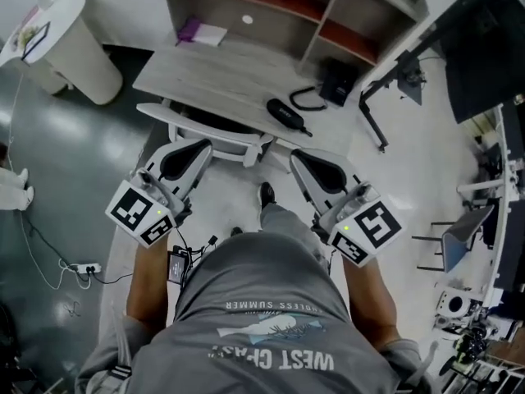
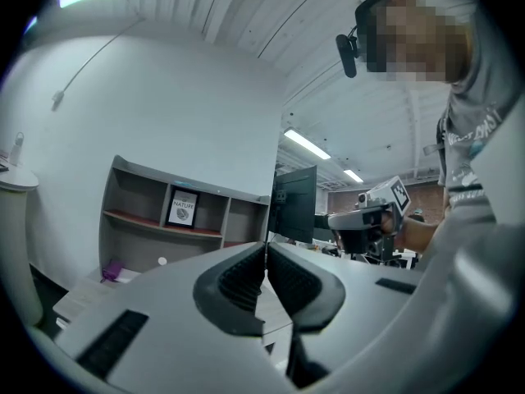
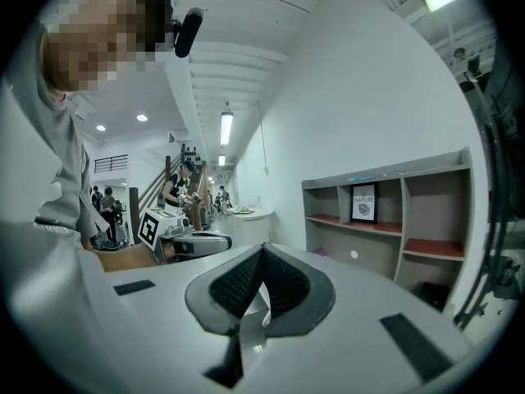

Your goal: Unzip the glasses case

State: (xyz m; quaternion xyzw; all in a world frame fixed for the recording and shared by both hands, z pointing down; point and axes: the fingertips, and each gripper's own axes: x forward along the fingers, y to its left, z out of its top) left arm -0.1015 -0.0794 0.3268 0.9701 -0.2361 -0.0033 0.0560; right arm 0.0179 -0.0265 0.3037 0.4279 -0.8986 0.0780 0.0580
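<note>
Fingers together, empty, glasses case lying near desk front edge.

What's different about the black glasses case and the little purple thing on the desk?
The glasses case is black; the purple thing is purple. The glasses case is a long oval lying slantwise, while the purple thing looks smaller and blockier. The glasses case sits near the desk's front right; the purple thing sits at the back left, beside a white sheet. Both rest on the wooden desk.
</note>
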